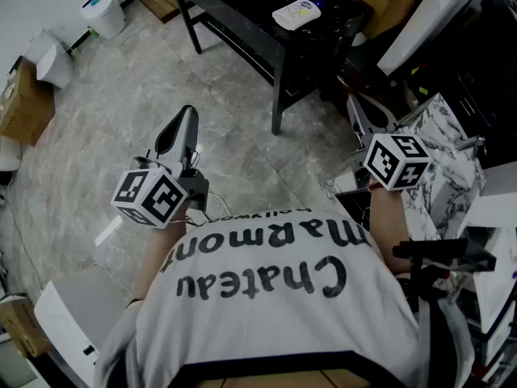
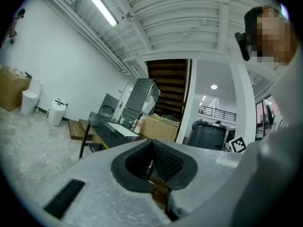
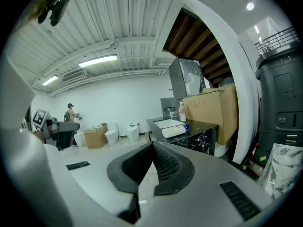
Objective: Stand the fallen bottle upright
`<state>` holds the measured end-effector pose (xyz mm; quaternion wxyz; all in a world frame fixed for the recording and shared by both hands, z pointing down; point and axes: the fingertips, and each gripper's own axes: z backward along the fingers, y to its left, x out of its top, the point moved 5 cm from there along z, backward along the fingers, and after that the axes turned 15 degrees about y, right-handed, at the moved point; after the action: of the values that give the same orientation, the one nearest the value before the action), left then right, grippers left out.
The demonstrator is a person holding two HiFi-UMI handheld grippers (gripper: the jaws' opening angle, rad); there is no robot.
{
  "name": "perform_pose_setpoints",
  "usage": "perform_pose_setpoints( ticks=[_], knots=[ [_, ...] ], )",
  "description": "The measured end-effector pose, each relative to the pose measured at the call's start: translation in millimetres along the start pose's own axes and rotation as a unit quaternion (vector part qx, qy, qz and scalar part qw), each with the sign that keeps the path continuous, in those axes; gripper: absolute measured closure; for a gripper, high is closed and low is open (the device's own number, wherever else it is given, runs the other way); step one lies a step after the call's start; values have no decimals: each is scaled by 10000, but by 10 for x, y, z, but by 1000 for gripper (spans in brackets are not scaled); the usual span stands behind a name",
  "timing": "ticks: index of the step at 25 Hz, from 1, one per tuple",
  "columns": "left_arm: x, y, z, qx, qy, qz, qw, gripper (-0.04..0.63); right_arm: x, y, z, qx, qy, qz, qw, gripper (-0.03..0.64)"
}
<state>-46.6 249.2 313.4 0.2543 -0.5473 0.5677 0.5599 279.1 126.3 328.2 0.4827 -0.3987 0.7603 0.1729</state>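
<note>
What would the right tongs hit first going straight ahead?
Probably the black table, standing ahead of the shut right tongs; nothing shows between, but depth is unclear.

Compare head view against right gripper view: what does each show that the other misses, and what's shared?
Only the head view: the person's lettered white shirt and the right gripper's marker cube.

Only the right gripper view: the ceiling light strip, a distant person by the far wall, and a dark bin at the right edge.

Both: the right gripper, fingers shut with nothing between them; the black table with a flat white device on it; a white bin and a cardboard box on the floor.
</note>
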Motion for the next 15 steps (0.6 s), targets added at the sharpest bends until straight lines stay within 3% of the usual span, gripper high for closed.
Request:
perform_pose_setpoints(
  ticks=[11,15],
  knots=[
    [-74,68,-36,86,161,63,9998,583,-46,-62,-99,252,-123,-461,9985,603],
    [-79,166,-100,41,218,170,9996,582,-109,-96,-190,192,57,-599,9980,603]
  ],
)
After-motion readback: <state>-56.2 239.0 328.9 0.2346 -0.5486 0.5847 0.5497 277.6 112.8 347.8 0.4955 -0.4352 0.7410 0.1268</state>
